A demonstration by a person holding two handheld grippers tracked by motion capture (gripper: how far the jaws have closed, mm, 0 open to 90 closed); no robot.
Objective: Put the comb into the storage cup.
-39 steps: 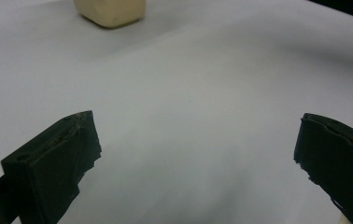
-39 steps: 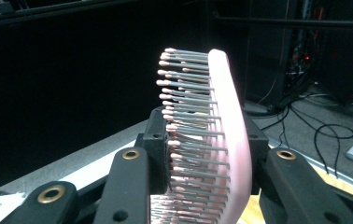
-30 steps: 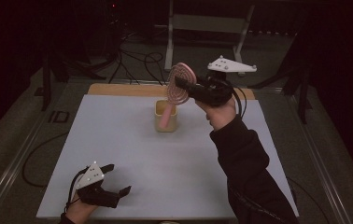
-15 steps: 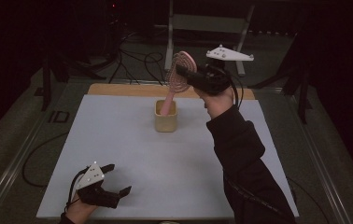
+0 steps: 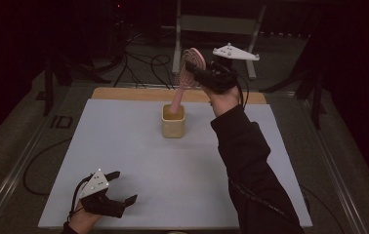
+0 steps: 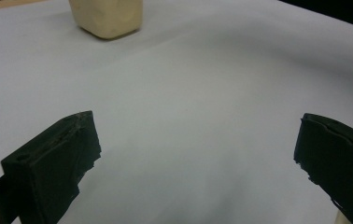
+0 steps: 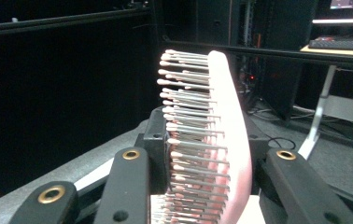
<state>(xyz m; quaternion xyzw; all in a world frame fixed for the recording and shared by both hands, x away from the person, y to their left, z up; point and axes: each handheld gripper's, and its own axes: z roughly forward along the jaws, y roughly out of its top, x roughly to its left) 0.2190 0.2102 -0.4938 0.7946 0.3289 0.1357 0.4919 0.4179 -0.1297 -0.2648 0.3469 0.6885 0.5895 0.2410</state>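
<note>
High view, upper centre of the frame: your right gripper [image 5: 203, 74] is clamped on the head of the pink hairbrush [image 5: 188, 68], one jaw against the bristles and one against the smooth back, as the right gripper view confirms [image 7: 212, 140]. The brush stands tilted, its handle running down and to the left into the mouth of the cream cup [image 5: 174, 122], which sits on the grey table [image 5: 124, 146] just above mid-frame. Whether the handle tip rests on the cup's floor cannot be told. Lower left of the frame: your left gripper [image 5: 119, 187] lies low over the table, jaws spread wide with nothing between them, well apart from the cup. Judged progress: the brush is lined up and partly inserted; lowering it fully and releasing the head remain.
</note>
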